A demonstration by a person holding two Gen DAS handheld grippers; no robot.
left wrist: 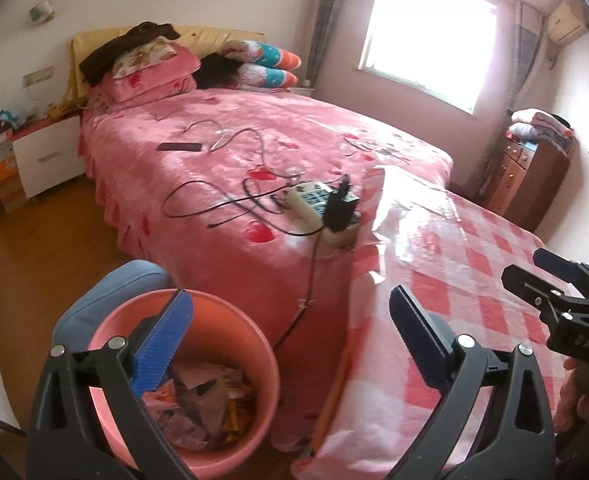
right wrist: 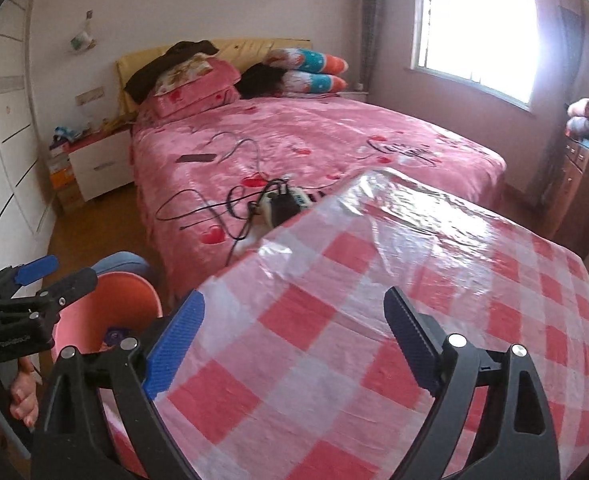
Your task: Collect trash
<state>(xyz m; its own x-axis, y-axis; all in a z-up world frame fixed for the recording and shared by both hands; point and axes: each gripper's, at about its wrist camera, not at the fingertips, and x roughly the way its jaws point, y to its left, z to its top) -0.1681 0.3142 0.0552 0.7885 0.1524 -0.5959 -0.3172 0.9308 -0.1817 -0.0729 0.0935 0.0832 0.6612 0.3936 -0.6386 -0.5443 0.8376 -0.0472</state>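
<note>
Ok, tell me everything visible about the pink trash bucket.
The pink bucket is round, plastic-looking, upright and lidless. It sits low beside the bed and the checked table, with something blue right behind it. Crumpled paper and wrappers cover its bottom. The open left hand-held gripper hangs above it; contact can't be judged.

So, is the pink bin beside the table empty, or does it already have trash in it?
Not empty. The pink bin stands upright, with crumpled paper and wrappers covering its bottom, well below the rim.
</note>
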